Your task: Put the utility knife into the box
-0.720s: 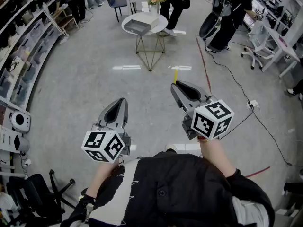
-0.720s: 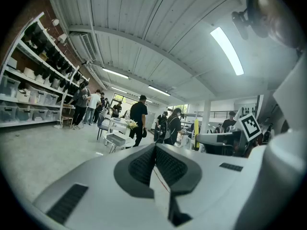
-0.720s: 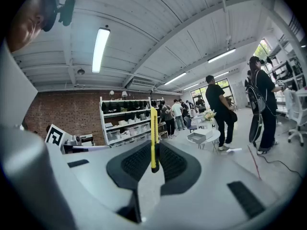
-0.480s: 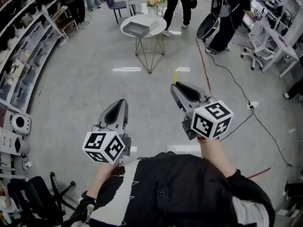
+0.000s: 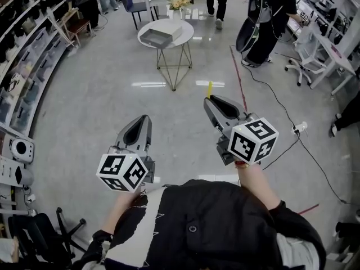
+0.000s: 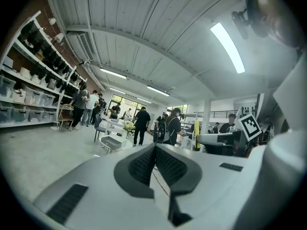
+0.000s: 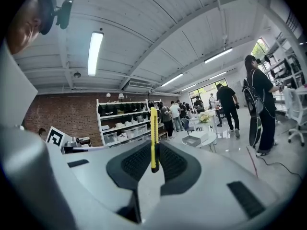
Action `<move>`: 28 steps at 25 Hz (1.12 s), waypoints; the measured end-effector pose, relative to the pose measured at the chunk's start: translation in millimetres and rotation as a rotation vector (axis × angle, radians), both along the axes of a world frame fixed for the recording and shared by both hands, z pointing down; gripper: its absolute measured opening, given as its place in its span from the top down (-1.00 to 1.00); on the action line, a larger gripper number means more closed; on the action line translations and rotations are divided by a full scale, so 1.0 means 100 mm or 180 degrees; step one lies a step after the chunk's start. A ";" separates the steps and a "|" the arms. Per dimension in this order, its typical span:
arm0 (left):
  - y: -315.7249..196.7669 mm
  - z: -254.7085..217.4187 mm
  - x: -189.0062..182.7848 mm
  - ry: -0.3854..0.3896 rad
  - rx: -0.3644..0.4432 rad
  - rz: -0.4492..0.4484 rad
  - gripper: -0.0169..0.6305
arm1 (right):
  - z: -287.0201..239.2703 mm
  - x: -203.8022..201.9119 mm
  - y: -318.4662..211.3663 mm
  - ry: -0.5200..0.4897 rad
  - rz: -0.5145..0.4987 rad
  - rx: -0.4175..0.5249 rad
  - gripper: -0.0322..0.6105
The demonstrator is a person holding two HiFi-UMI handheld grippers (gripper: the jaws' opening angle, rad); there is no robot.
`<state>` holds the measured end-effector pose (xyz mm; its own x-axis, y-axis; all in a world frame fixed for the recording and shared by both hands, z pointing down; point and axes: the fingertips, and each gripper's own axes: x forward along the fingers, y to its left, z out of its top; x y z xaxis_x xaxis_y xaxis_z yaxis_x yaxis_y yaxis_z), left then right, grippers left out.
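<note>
Both grippers had edged nearer the round white table (image 5: 184,29) bearing the shallow grey box (image 5: 160,35), approach continuing: right gripper (image 5: 210,99) clamping the yellow utility knife (image 5: 210,89), left gripper (image 5: 147,117) closed, empty.

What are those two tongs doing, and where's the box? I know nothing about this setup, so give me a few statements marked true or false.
1. The right tongs grip a yellow utility knife. True.
2. The left tongs grip a second knife. False: they are closed with nothing between them.
3. The utility knife already lies in the box. False: it is held in the right tongs, well short of the box.
4. The box sits on a round table ahead of the person. True.
</note>
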<state>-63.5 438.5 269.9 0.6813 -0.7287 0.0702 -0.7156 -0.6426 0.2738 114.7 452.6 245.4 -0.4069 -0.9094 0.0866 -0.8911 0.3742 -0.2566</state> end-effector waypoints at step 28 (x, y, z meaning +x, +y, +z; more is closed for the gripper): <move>-0.99 0.44 0.57 -0.0081 -0.0275 -0.0377 0.91 | 0.56 0.51 -1.25 -0.0046 -0.0504 -0.0420 0.72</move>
<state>-6.6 339.3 313.9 0.5882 -0.7942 0.1524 -0.7923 -0.5282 0.3053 165.6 327.9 301.0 -0.5460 -0.8151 0.1938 -0.8197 0.4718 -0.3249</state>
